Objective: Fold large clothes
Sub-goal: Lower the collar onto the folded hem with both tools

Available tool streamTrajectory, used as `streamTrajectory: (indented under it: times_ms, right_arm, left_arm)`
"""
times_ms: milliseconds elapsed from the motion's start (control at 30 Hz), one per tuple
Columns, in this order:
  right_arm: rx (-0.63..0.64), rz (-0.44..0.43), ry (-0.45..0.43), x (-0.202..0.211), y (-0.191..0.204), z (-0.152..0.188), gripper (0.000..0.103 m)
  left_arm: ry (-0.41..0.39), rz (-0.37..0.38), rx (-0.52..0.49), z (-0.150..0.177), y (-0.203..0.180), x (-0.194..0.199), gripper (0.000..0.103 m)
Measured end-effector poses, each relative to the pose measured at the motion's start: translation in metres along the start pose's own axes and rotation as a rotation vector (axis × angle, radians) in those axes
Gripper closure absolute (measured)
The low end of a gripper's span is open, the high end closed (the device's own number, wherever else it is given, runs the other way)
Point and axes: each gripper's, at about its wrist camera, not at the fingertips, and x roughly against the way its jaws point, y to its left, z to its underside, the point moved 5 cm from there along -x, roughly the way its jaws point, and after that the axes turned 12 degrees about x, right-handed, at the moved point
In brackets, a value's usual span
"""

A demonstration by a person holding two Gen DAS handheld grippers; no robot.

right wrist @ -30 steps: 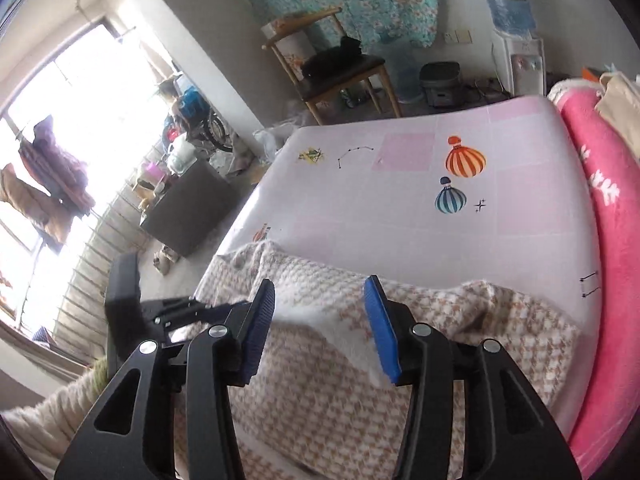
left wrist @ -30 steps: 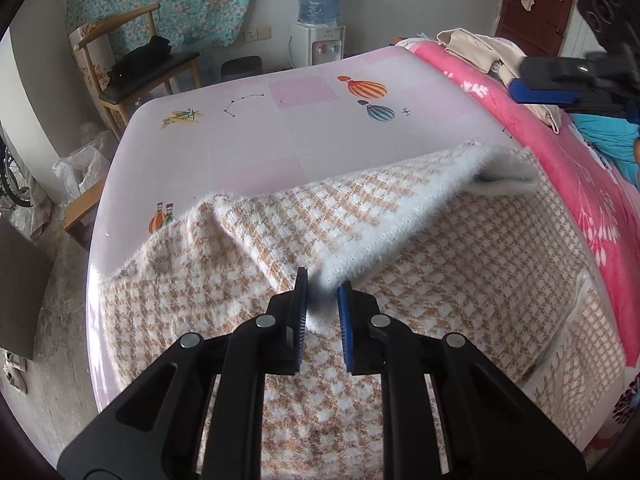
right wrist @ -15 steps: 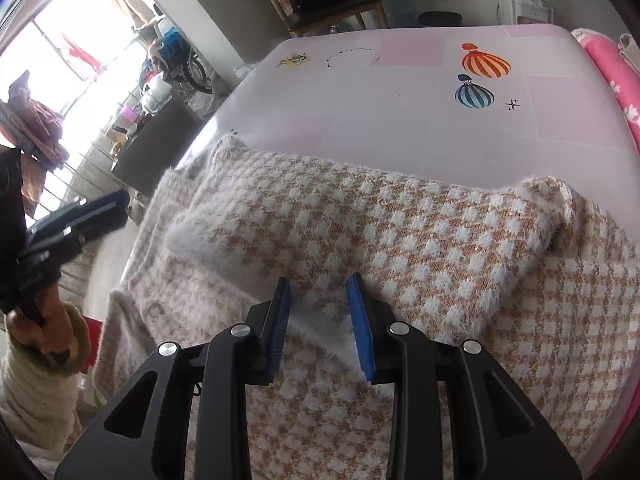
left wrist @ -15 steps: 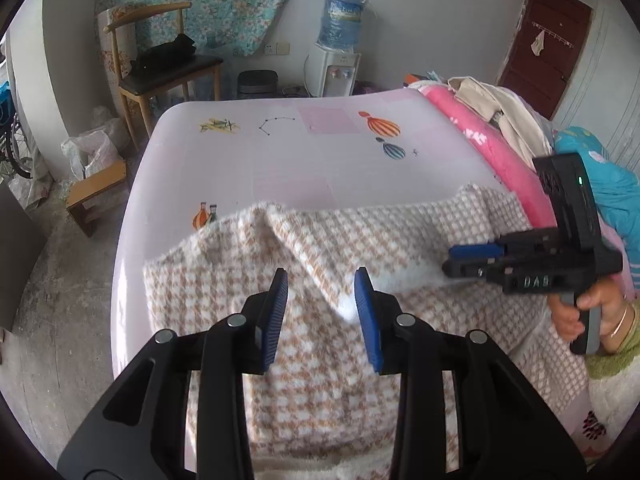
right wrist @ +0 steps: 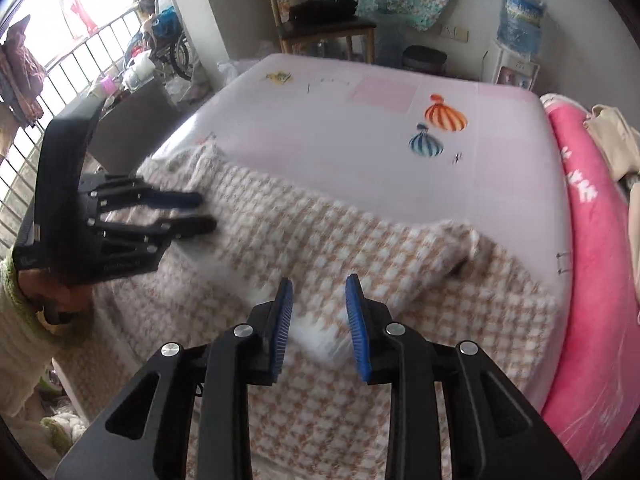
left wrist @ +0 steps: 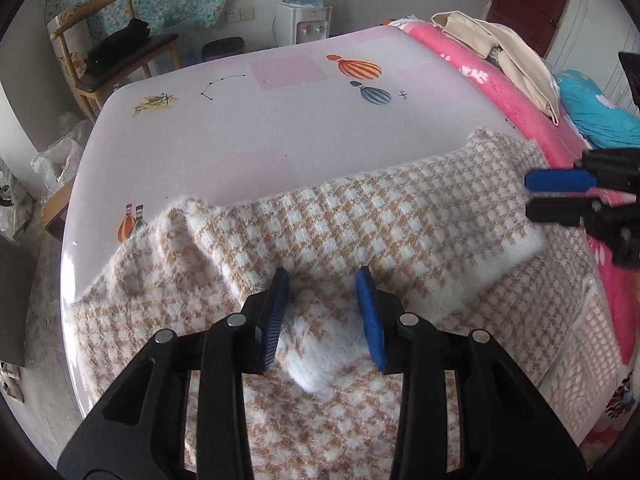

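Observation:
A fluffy tan-and-white checked garment lies across the near half of a bed, with its upper layer folded toward me. The white fuzzy fold edge lies under both grippers. My left gripper hangs open over the left end of that edge, which sits between the pads without being pressed. In the right wrist view the left gripper is seen from the side. My right gripper stands open over the garment at the right end, its jaws narrower; it also shows as the right gripper just above the fold's corner.
The bed's pale pink sheet with balloon prints stretches beyond the garment. A pink blanket with a beige cloth runs along the right side. A wooden chair and a water dispenser stand by the far wall.
The lifted fold edge has come down and now lies flat on the garment. My left jaws have opened and let it go. The right jaws narrowed and sank toward the fabric.

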Motion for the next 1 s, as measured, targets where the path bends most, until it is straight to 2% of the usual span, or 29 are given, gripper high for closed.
streamTrajectory:
  times_ms: [100, 167, 233, 367, 433, 567, 667, 700, 733, 800, 867, 1000]
  right_arm:
    - [-0.002, 0.013, 0.011, -0.018, -0.009, -0.009, 0.075]
    - [0.016, 0.058, 0.107, -0.047, -0.017, 0.007, 0.075]
    - [0.025, 0.041, 0.055, -0.041, -0.019, 0.018, 0.075]
    - [-0.02, 0.065, 0.1, -0.021, -0.021, 0.023, 0.075]
    - [-0.003, 0.077, 0.074, -0.01, -0.014, 0.011, 0.075]
    - [0.044, -0.023, -0.025, -0.011, 0.02, -0.032, 0.075]
    - [0.082, -0.111, -0.028, -0.043, 0.045, -0.051, 0.075]
    - [0.086, -0.134, 0.002, -0.057, 0.051, -0.049, 0.075]
    - [0.098, -0.122, 0.025, -0.069, 0.055, -0.044, 0.075]
    - [0.136, -0.095, -0.006, -0.064, 0.06, -0.034, 0.075]
    - [0.132, -0.089, 0.026, -0.056, 0.06, -0.02, 0.075]
    - [0.122, -0.091, 0.088, -0.043, 0.053, 0.014, 0.075]
  left_arm:
    - [0.0, 0.014, 0.014, 0.0, 0.003, 0.0, 0.068]
    - [-0.002, 0.023, 0.021, 0.0, 0.004, 0.001, 0.068]
    - [-0.001, 0.035, 0.025, 0.002, 0.007, 0.002, 0.068]
    - [0.003, 0.066, 0.049, 0.005, 0.013, 0.006, 0.068]
    - [0.004, 0.083, 0.063, 0.005, 0.015, 0.006, 0.068]
    - [0.001, 0.113, 0.094, 0.006, 0.018, 0.008, 0.068]
    - [-0.003, 0.14, 0.124, 0.007, 0.022, 0.009, 0.068]
    - [-0.004, 0.156, 0.137, 0.007, 0.025, 0.01, 0.068]
    - [-0.005, 0.171, 0.152, 0.008, 0.029, 0.011, 0.069]
    - [0.0, 0.213, 0.191, 0.008, 0.036, 0.012, 0.071]
    - [-0.001, 0.243, 0.217, 0.009, 0.04, 0.016, 0.073]
    - [-0.041, 0.224, 0.209, 0.005, 0.042, 0.032, 0.071]
